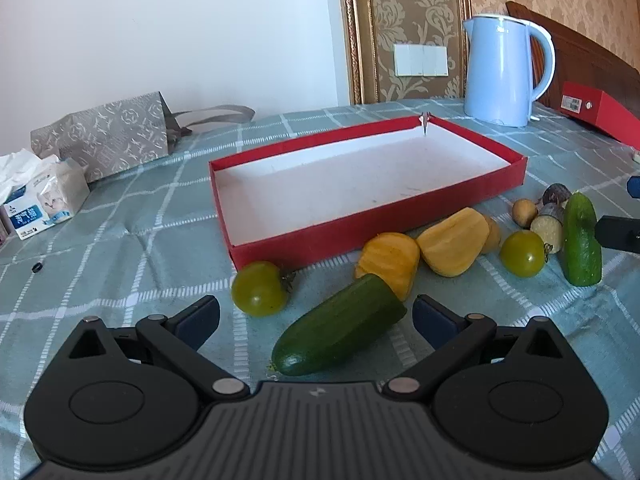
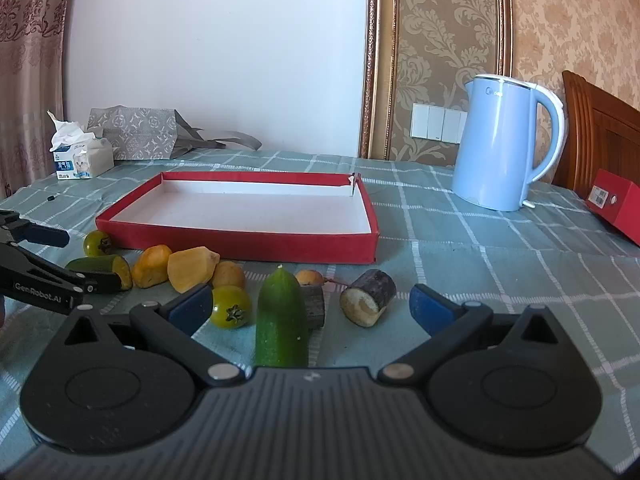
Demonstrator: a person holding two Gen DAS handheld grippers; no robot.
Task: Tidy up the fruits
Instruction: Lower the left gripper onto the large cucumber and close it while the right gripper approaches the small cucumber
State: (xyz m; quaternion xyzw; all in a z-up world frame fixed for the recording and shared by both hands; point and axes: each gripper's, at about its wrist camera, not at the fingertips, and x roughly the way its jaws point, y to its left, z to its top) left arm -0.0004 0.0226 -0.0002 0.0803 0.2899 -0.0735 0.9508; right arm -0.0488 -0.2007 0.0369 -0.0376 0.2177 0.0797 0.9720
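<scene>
A shallow red tray (image 1: pixel 304 236) (image 2: pixel 240 246) with a white floor lies on the checked cloth and holds nothing. In front of it lie two green tomatoes (image 1: pixel 260 288) (image 1: pixel 522 254), yellow fruit chunks (image 1: pixel 454 246) and sugarcane pieces (image 1: pixel 548 224). My left gripper (image 1: pixel 316 320) (image 2: pixel 90 260) is open, with a cut cucumber piece (image 1: pixel 340 324) lying on the cloth between its fingers. My right gripper (image 2: pixel 312 308) is open too. A second cucumber piece (image 2: pixel 280 316) points away between its fingers, with a green tomato (image 2: pixel 230 306) by the left finger and a sugarcane stub (image 2: pixel 368 298) to the right.
A light blue kettle (image 1: pixel 500 72) (image 2: pixel 500 140) stands behind the tray at the right. A red box (image 2: pixel 616 208) lies at the far right edge. A tissue pack (image 2: pixel 80 156) and a grey paper bag (image 2: pixel 136 132) sit at the back left.
</scene>
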